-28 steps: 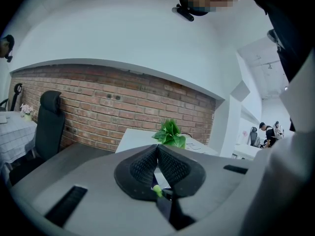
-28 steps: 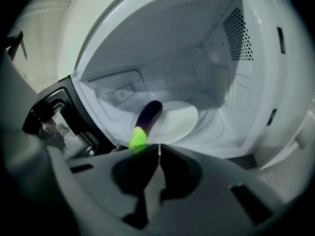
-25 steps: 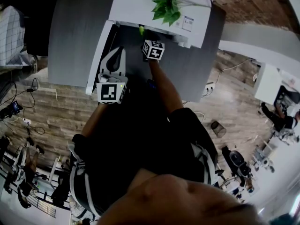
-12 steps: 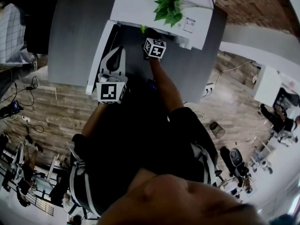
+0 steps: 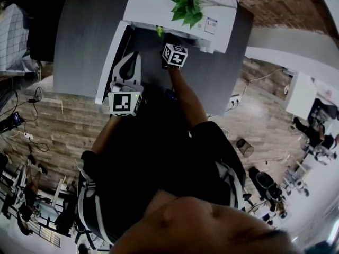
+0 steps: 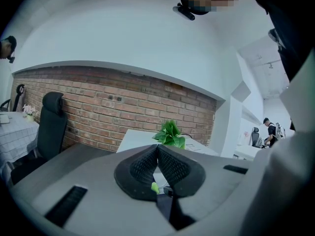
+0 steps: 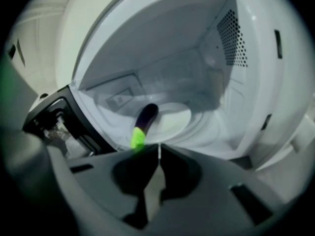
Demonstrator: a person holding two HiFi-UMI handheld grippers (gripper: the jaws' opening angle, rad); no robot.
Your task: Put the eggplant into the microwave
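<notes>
Off-task stuff: green leafy plant [image 5: 186, 4] at top of head view, brick wall [image 5: 286, 4] behind it. Grey table [image 5: 79, 41] fills upper left. Wood-plank floor [image 5: 63, 126] below it, loose cables [image 5: 33, 97] on its left side. White desk [image 5: 299, 91] off right, small dark bin [image 5: 244, 144] on floor right of centre. Left gripper view: 1 black office chair [image 6: 49, 127] against the brick wall, 1 person [image 6: 269, 131] standing far right.
</notes>
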